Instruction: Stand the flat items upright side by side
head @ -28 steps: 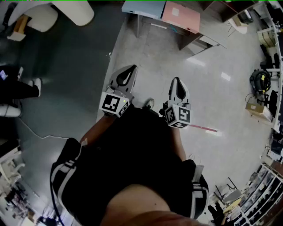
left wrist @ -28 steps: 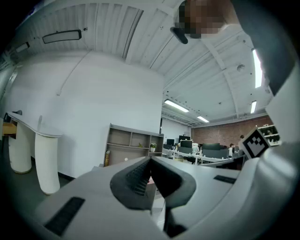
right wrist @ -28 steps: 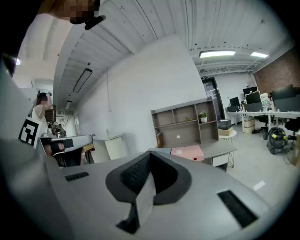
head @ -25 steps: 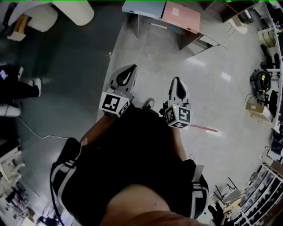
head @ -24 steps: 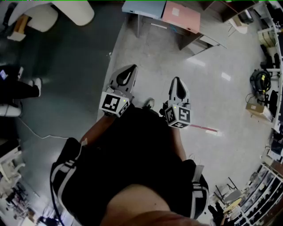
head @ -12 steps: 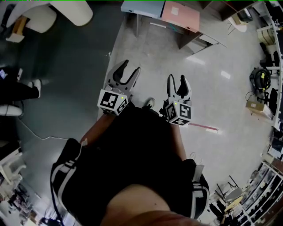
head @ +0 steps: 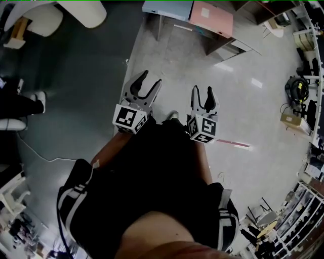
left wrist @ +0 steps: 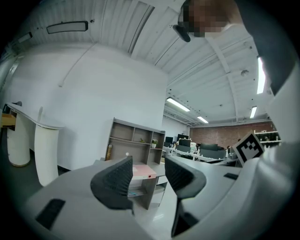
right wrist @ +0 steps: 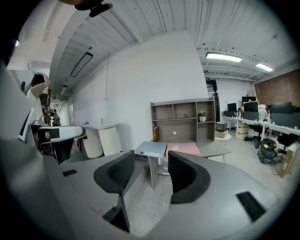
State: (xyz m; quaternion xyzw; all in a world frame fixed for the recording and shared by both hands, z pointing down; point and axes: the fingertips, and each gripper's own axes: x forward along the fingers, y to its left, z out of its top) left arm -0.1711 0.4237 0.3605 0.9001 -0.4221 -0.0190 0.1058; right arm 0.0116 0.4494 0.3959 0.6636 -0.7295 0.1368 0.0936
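No flat items lie within reach. A small desk with a light blue top (head: 167,7) and a pink top (head: 211,12) stands far ahead; the right gripper view shows that blue top (right wrist: 151,149) beside the pink one (right wrist: 185,149). My left gripper (head: 151,78) is held at waist height over the floor, its jaws opening with nothing between them (left wrist: 147,176). Beside it, my right gripper (head: 202,90) is open and empty (right wrist: 147,173). Both point forward toward the desk.
An open shelf unit (right wrist: 183,119) stands against the white wall behind the desk. A white rounded counter (head: 76,10) is at the far left, another person's shoe (head: 35,100) at the left edge. Boxes and a black-yellow machine (head: 297,91) line the right side.
Both grippers went from shut to open, the left spreading wider. The hands and the view shifted only slightly.
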